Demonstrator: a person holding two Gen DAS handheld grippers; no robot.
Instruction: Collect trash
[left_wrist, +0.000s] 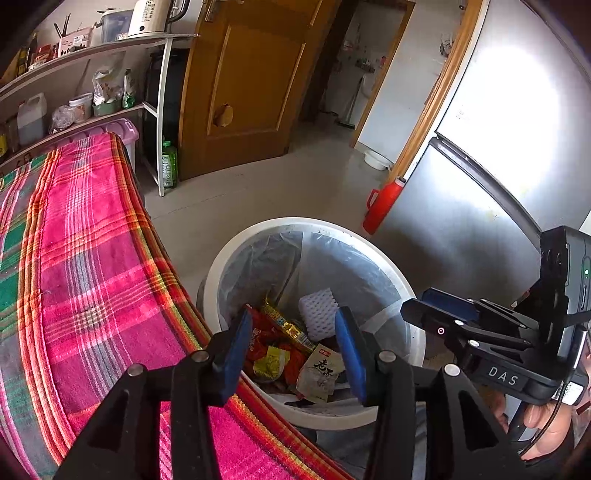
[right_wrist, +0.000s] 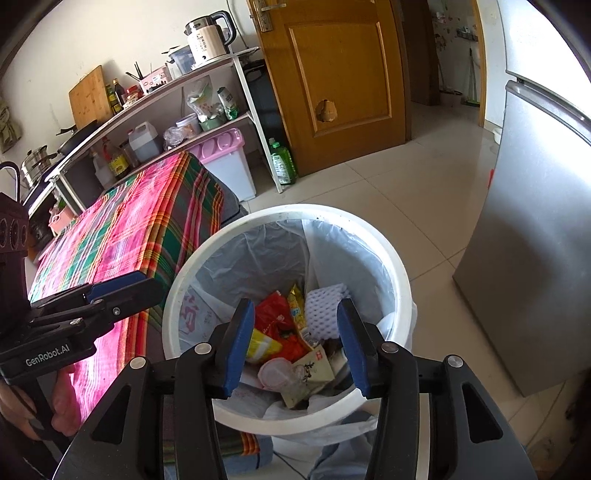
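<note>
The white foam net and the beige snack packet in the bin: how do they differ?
The white foam net is puffy, with an open mesh texture and no print; the beige snack packet is flat and carries dark lettering and a small red mark. The foam net sits toward the far side of the trash pile, while the snack packet lies at the near side. Both lie loose inside the lined white bin, and neither tool holds them.
</note>
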